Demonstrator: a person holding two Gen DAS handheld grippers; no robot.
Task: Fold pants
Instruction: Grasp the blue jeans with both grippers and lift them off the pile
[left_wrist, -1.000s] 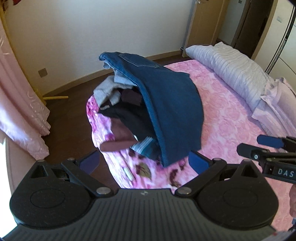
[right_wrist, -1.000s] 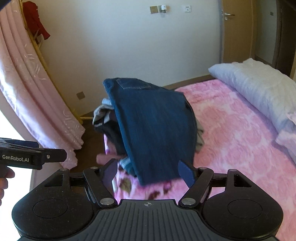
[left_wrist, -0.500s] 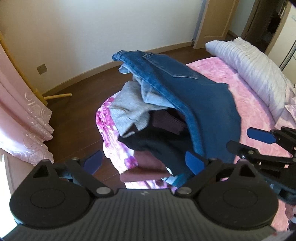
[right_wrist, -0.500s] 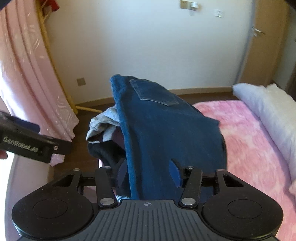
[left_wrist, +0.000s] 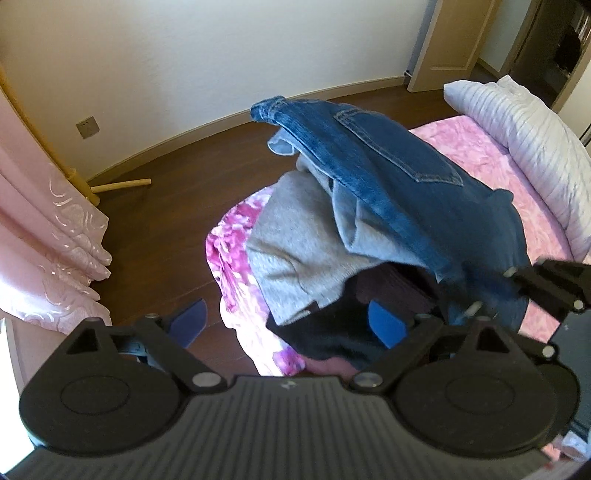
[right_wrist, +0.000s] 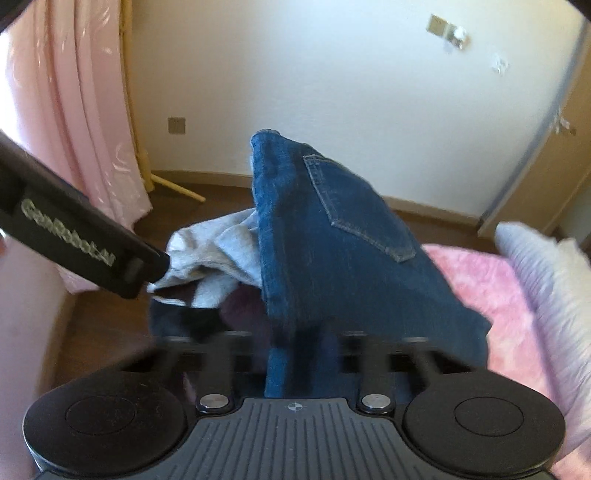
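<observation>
Clamping down on the near hem of the jeans (right_wrist: 343, 258), your right gripper (right_wrist: 299, 354) had just been closing, and the blurred fingers met on denim that ran straight between them. The jeans lay on top of the clothes pile (left_wrist: 317, 254) at the corner of the pink bed (left_wrist: 491, 177), draped over the pile's right flank, with the waistband and back pocket at the far, high end. Their long axis ran from that far peak down toward you, so the right gripper had the low end and nothing yet had the other.

Your left gripper (left_wrist: 284, 321) hung at the pile's near left side with its blue pads wide apart, over the grey sweatshirt (left_wrist: 295, 243) and the dark garments beneath, gripping nothing. Its jaws had eased in only slightly. From it, the jeans lay up and to the right, beyond the grey cloth. The right hand was plainly the nearer one; I judged the left still needed to cross the pile to reach denim.
</observation>
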